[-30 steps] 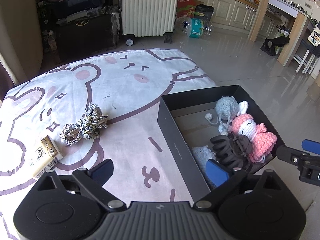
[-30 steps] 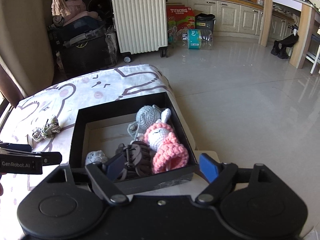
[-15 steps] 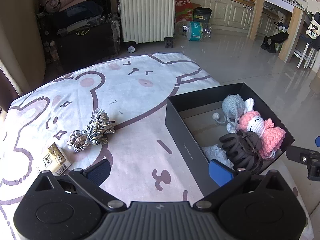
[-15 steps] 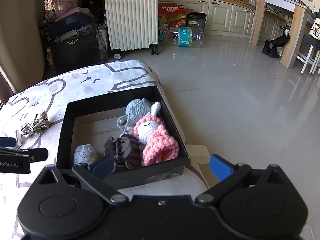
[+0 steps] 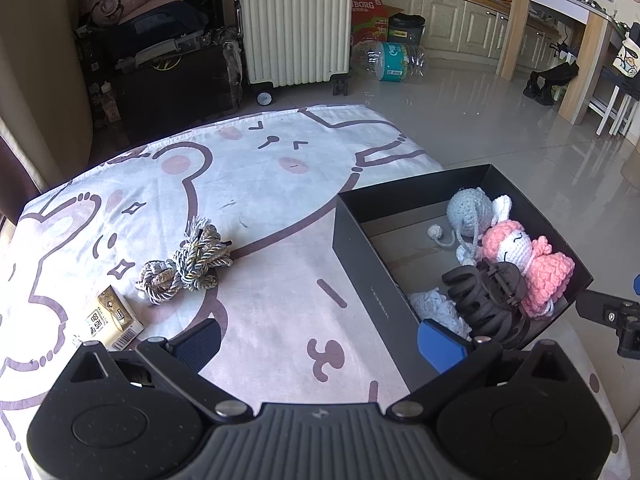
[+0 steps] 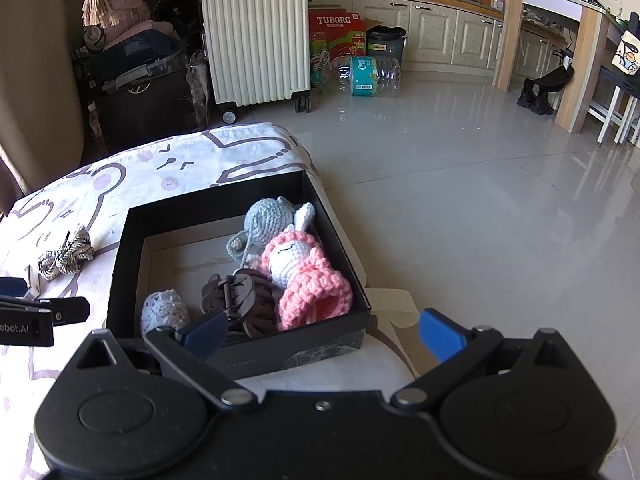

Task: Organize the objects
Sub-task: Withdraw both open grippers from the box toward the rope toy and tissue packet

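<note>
The black box [image 6: 240, 350] sits at the right edge of the bear-print cloth [image 5: 248, 184], straight ahead of the right gripper [image 6: 322, 334] and under the left gripper's right finger. Inside it lie a grey crochet mouse [image 6: 266, 220], a pink and white crochet doll [image 6: 304, 276], a dark claw hair clip [image 6: 240, 298] and a small white crochet piece [image 6: 164, 310]. The clip lies just beyond the right gripper's left fingertip; the doll lies between the two fingers, further ahead.

A second ago the right gripper's blue fingers stood closer together, the left one over the clip; its jaws have just been opening, and now they stand spread wide with nothing held between them. The view has drawn back a little, so the clip lies clear of the pad.

The left gripper [image 5: 320, 340] is spread wide too, holding nothing, much as it was before. Ahead of its left finger lie a knotted rope toy [image 5: 188, 264] and, nearer, a small carton [image 5: 110, 316] with a barcode; its print is too small to read.

The left gripper's side reads "obot.AI". Across the floor, a red case [image 6: 334, 38] reads "TUBORG" beside a cream suitcase [image 6: 256, 38].
</note>
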Demonstrator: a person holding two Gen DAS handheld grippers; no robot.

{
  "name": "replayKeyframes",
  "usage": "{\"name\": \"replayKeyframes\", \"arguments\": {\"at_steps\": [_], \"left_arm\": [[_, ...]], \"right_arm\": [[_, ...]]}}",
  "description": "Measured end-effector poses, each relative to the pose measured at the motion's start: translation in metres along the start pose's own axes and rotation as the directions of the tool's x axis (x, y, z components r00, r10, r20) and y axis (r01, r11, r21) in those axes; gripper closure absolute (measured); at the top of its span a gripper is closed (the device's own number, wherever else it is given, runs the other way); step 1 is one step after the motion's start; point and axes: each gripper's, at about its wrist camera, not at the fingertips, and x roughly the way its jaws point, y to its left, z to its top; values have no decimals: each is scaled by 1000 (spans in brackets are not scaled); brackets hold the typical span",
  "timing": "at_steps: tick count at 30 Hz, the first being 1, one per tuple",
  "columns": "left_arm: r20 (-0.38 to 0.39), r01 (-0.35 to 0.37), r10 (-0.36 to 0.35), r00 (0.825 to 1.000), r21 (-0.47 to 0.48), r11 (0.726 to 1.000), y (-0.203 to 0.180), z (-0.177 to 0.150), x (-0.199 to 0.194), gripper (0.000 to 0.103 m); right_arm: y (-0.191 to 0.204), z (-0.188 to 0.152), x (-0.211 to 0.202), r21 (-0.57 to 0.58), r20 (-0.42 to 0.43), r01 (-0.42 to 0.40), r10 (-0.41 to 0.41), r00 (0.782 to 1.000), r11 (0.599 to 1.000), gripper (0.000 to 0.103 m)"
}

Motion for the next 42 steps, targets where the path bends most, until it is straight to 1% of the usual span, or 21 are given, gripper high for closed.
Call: {"name": "replayKeyframes", "arguments": {"at_steps": [17, 28, 34, 42], "left_arm": [[7, -18, 18, 1000, -11, 1000, 3, -1, 1, 0], [6, -41, 41, 999, -40, 998, 17, 0, 3, 0], [8, -70, 72, 997, -100, 993, 41, 5, 1, 0], [19, -133, 140, 990, -202, 970, 81, 10, -5, 0]], "right_arm": [[1, -2, 3, -2, -4, 3, -3, 1000, 1000, 0], [5, 3, 10, -10, -3, 4, -4, 1000, 1000, 0], [17, 14, 15, -36, 15, -13, 13, 1000, 999, 0], [56, 34, 19, -131, 50, -74, 81, 995, 989, 0]]}}
